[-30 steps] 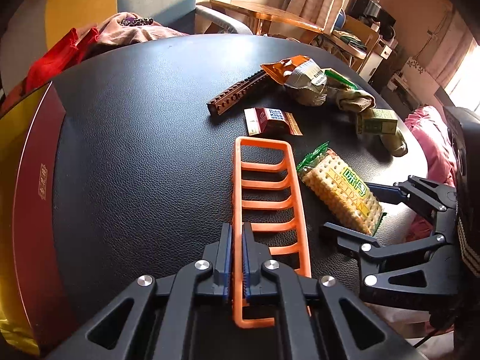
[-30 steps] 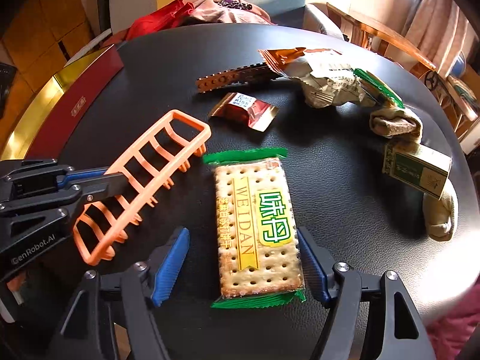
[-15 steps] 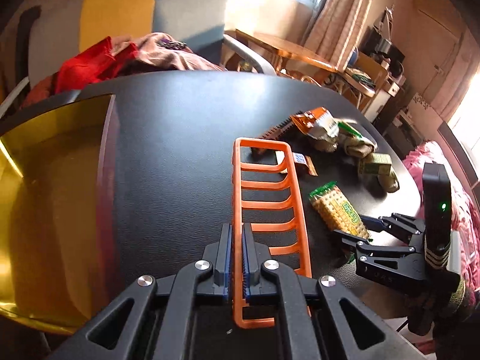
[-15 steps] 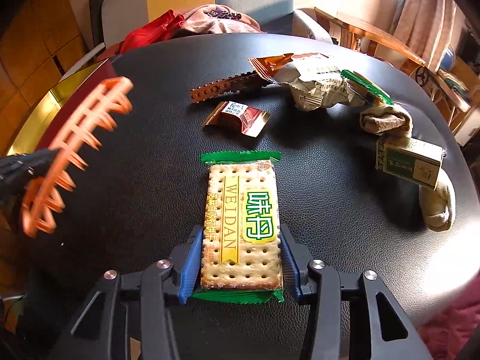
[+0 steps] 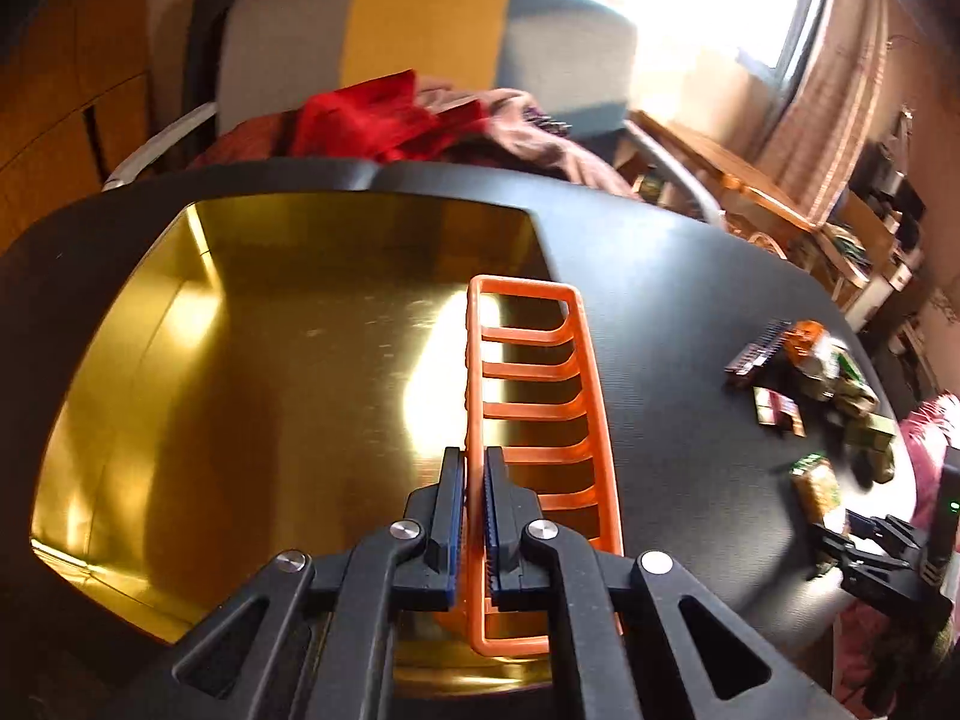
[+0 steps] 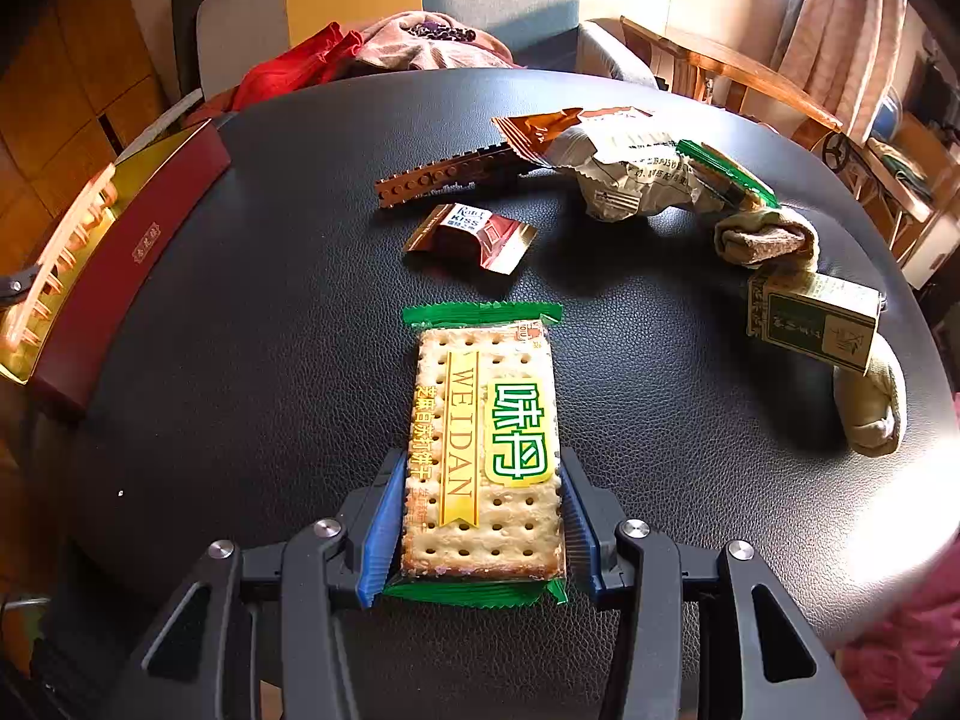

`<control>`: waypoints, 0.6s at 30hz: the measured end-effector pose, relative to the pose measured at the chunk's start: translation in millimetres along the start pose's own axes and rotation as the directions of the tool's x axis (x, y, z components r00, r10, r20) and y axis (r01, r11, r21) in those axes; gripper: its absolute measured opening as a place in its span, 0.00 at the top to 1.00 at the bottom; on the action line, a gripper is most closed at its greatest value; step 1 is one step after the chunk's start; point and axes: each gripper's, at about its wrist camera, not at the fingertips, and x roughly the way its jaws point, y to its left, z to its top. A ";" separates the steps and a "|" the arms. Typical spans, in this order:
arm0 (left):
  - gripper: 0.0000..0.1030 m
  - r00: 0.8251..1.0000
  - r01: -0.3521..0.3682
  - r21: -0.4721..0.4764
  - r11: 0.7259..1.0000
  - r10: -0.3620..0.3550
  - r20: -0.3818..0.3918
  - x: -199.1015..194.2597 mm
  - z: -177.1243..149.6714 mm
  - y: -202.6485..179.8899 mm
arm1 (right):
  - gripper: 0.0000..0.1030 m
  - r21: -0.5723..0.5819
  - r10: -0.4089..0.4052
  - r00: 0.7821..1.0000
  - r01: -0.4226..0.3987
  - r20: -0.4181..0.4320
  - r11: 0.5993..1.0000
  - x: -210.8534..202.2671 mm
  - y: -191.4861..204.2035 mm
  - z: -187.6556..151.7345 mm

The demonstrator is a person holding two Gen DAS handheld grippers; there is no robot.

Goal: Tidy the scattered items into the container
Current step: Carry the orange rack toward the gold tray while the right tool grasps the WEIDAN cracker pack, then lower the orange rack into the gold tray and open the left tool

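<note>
My left gripper (image 5: 474, 468) is shut on an orange plastic rack (image 5: 540, 396) and holds it above the right part of the gold-lined box (image 5: 180, 360). The rack also shows at the far left of the right wrist view (image 6: 60, 252), over the box's dark red wall (image 6: 138, 252). My right gripper (image 6: 480, 480) is shut on the near end of a green-edged cracker packet (image 6: 486, 438) that lies on the black table (image 6: 270, 360); its blue pads (image 6: 384, 516) touch both long sides.
On the table lie a red candy wrapper (image 6: 471, 234), a brown toothed bar (image 6: 444, 177), crumpled snack bags (image 6: 630, 168), a beige sock (image 6: 774, 234) and a green box (image 6: 816, 324). A chair with red and pink clothes (image 5: 408, 114) stands behind the table.
My left gripper has carried the orange rack left, from beside the cracker packet to above the gold box. My right gripper has closed its fingers onto the cracker packet.
</note>
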 end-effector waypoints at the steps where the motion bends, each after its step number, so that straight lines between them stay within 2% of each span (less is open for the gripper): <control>1: 0.95 1.000 -0.013 -0.006 1.000 0.013 -0.001 2.1 0.1 5.3 | 0.53 0.000 0.000 1.000 0.000 0.000 1.000 -2.3 1.7 -1.3; 8: 0.95 0.996 -0.081 -0.017 0.997 0.080 -0.035 22.3 -4.0 21.2 | 0.53 -0.001 -0.004 1.000 0.004 -0.003 1.000 -16.5 17.4 -5.1; 13: 0.95 0.994 -0.099 -0.036 0.994 0.097 -0.056 32.0 -8.1 28.8 | 0.53 -0.002 -0.008 1.000 0.008 -0.006 1.000 16.5 25.1 -9.4; 18: 0.93 0.993 -0.109 -0.044 0.993 0.107 -0.053 33.3 -7.4 32.0 | 0.53 0.000 -0.011 1.000 0.011 -0.010 1.000 13.4 34.4 -15.1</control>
